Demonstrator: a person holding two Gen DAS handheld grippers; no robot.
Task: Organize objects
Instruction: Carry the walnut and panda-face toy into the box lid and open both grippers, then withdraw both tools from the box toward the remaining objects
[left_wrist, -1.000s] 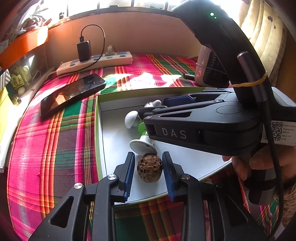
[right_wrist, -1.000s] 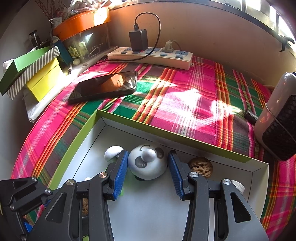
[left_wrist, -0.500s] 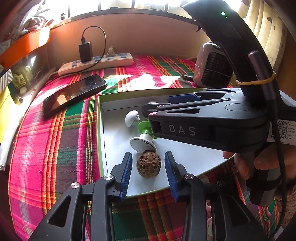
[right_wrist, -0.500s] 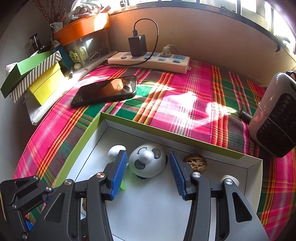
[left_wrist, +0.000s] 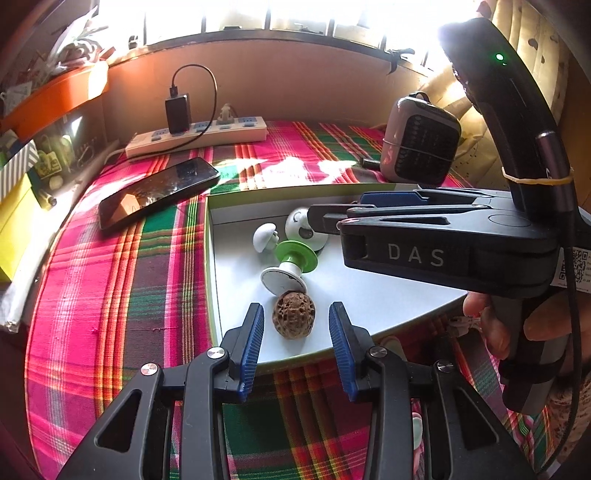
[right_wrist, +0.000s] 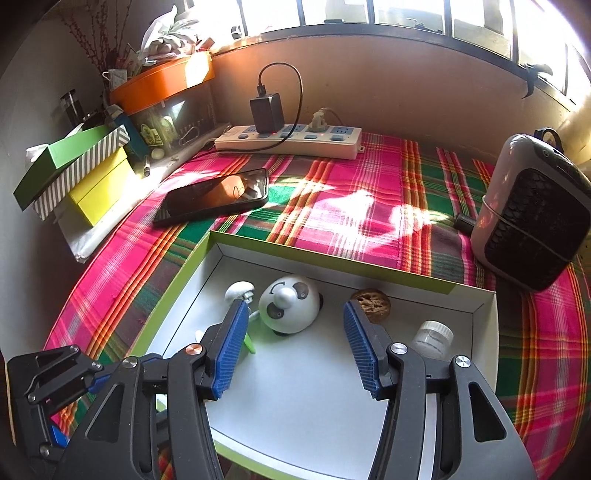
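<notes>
clearly, right tool (left_wrist: 334, 216) reads "das".

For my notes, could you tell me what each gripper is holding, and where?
Nothing: the left gripper stands open around a walnut, the right gripper, opening, near the panda toy.

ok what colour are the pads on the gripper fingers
Blue, ribbed pads on black fingers; clearest in the right wrist view.

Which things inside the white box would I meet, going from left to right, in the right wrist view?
Small white mushroom → panda head toy → walnut → small jar with a white cap. The green and white piece is mostly hidden behind the left blue pad, so I leave it out.
</notes>
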